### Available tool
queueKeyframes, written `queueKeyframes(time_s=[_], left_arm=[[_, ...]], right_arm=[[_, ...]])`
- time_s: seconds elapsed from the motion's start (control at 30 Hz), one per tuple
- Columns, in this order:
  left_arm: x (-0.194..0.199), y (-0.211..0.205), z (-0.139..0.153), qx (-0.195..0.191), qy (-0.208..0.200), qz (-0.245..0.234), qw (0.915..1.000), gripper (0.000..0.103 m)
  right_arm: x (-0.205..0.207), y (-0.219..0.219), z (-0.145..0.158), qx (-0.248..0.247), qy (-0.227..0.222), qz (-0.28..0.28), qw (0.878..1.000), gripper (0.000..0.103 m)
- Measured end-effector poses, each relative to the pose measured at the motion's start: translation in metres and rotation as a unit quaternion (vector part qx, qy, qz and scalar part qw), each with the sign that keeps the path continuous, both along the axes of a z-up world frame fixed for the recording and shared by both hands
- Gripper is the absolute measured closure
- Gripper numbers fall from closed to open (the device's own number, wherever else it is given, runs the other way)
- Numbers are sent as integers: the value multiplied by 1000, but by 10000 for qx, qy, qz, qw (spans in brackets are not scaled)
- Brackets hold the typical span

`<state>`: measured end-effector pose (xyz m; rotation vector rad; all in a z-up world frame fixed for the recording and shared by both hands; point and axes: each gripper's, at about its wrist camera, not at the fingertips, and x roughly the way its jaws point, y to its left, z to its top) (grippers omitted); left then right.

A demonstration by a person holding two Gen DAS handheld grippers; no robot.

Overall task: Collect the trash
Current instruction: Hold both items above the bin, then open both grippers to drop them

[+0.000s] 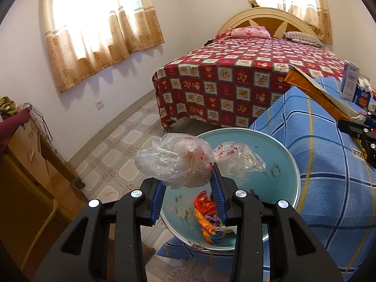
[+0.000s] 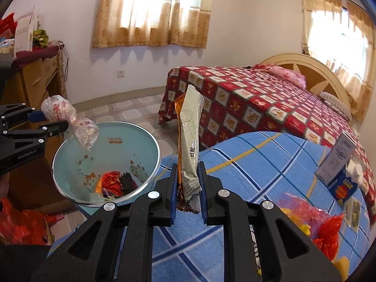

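Note:
My left gripper [image 1: 188,176] is shut on a crumpled clear plastic bag [image 1: 174,159] with red print. It holds the bag above the near rim of a light blue bin [image 1: 282,155]. Orange and red wrappers [image 1: 204,206] lie at the bin's bottom. In the right wrist view, the left gripper [image 2: 55,119] hangs the plastic bag [image 2: 58,110] over the bin [image 2: 70,145]. My right gripper [image 2: 188,166] is shut on a long silver and orange snack wrapper [image 2: 190,129] that stands upright, just right of the bin. At the left wrist view's right edge the right gripper [image 1: 352,119] shows with that wrapper [image 1: 312,89].
A blue checked cloth [image 2: 258,164] covers the table beside the bin. On it stand small cartons [image 2: 338,164] and lie colourful wrappers [image 2: 324,230]. A bed with a red quilt [image 2: 258,98] is behind. A wooden dresser [image 2: 40,77] stands left, with a red bag [image 2: 23,225] on the floor.

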<state>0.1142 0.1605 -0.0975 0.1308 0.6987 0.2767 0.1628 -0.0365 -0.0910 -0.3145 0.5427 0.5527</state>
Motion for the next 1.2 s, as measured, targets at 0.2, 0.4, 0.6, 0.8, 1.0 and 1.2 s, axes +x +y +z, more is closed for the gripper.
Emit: queueKeyframes(time_s=[0.2,0.4,0.6,0.8,1.0,1.2], left_arm=[[-1,9,-2,16,26,102,9999,66],[0,16,-4,42,39,197,9998,66],[1,21,-4,55,43,247,9997,66],[1,24,-5,44,56,288,9996,66],[0,25,-6,57,57,305,9995,66],[1,27,-6,51,63,319,9995,66]], right_arm=[[2,15,-1,-88,4,142,9999,87],[3,25,-3,-141,22,261,9996,87],[0,34,-5,-202,39,385,9990,87],[-1,40,-5,-227,42,463,9987,87],[-3,43,-5,-235,38,510,9984,87],[-2,44,-6,-248,42,546,9982,87]])
